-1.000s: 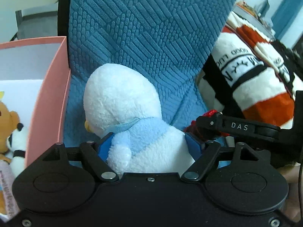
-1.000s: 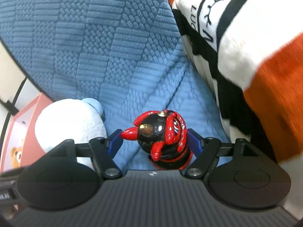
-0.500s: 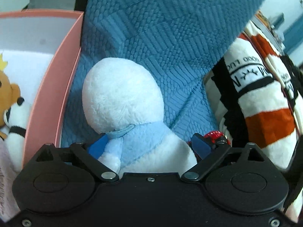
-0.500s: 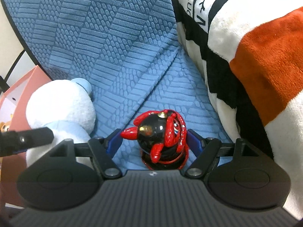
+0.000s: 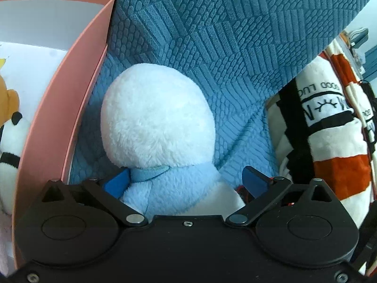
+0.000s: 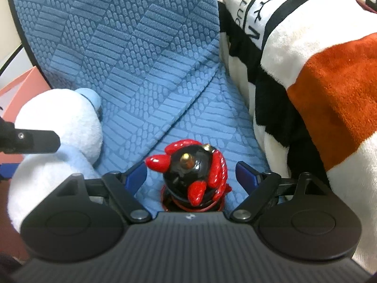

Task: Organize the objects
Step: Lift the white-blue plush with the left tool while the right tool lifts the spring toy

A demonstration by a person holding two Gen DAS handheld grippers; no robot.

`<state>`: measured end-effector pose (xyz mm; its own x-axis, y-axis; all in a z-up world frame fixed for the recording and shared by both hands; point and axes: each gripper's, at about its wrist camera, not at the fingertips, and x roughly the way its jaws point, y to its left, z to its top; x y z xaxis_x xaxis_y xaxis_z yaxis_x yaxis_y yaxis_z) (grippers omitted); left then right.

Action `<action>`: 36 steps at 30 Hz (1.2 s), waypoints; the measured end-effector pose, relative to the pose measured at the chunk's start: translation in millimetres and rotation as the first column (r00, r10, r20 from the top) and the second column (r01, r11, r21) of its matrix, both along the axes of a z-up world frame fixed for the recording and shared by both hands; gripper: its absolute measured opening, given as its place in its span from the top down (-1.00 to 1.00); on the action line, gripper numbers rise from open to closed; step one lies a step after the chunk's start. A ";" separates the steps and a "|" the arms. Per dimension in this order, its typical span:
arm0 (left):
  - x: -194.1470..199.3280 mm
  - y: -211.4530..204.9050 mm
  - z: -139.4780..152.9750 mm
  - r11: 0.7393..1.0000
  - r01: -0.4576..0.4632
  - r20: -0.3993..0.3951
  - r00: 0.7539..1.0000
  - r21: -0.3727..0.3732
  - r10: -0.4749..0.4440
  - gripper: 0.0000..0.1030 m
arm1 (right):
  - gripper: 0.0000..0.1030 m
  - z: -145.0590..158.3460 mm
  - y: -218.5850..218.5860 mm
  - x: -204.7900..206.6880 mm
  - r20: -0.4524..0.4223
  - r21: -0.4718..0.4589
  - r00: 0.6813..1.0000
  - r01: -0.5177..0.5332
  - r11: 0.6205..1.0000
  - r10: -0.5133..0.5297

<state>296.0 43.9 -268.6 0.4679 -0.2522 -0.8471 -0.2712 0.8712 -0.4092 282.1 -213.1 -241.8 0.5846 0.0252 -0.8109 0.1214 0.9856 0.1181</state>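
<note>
Left wrist view. The left gripper straddles the white plush toy, which stands upright on the blue textured cover just beside the pink box. The fingers are spreading, with the toy's pale blue body between them; the far pad stands clear of the plush, while the near pad lies at the collar, contact there uncertain. The toy's long axis runs away from the gripper, head farthest out. The box wall lies to the toy's side, and a bear plush and a panda plush already sit inside. Judged from this layout, the toy's next destination is the box, across that wall.

Right wrist view. The right gripper brackets the red-and-black figurine, which stands upright on the same cover, well apart from the pink box and near the striped blanket. The fingers are closing around it, yet a gap shows on each side, so no pinch is made. The figurine's axis points up toward the camera. The white plush toy sits between figurine and box, so the left hand is the nearer to the box.
</note>
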 end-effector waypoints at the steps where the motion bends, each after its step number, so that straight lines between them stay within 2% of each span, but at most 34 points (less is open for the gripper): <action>1: 1.4 -1.5 -1.5 1.000 -0.001 -0.005 1.000 0.004 0.001 -0.96 | -0.42 0.2 -1.1 1.7 0.000 -0.009 1.000 0.005 1.000 -0.005; 2: 3.2 -2.5 -3.5 1.000 -0.003 -0.013 1.000 0.008 0.003 -0.97 | -0.40 0.6 -2.5 2.9 0.001 -0.011 1.000 0.010 1.000 -0.010; 4: 6.4 -4.8 -6.8 1.000 -0.005 -0.028 1.000 0.018 0.005 -0.97 | -0.19 1.4 -4.5 4.3 -0.001 -0.004 1.000 0.013 1.000 -0.013; 14: 16.5 -19.3 -21.4 0.996 0.016 -0.061 0.998 0.087 -0.011 -0.95 | -0.18 10.1 0.1 0.1 0.005 0.009 1.000 -0.024 1.000 0.024; 21: 8.3 -18.7 -20.3 0.995 0.013 -0.022 1.000 0.103 -0.011 -0.71 | -0.18 13.3 3.4 -8.0 0.024 0.011 0.999 -0.042 0.999 0.042; 26: -11.2 -5.0 -12.8 0.998 0.014 -0.002 1.000 0.067 -0.014 -0.65 | -0.18 13.4 6.4 -17.5 0.021 0.023 0.999 -0.031 0.999 0.030; 36: -57.9 -9.0 10.1 0.997 0.031 0.024 0.999 0.069 -0.033 -0.61 | -0.18 29.3 20.0 -43.4 -0.011 0.055 0.999 -0.037 0.998 0.037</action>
<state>238.1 34.8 -258.5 0.4821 -0.2088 -0.8509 -0.2332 0.9056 -0.3543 238.8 -193.2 -212.5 0.5726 0.0912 -0.8147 0.0867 0.9815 0.1707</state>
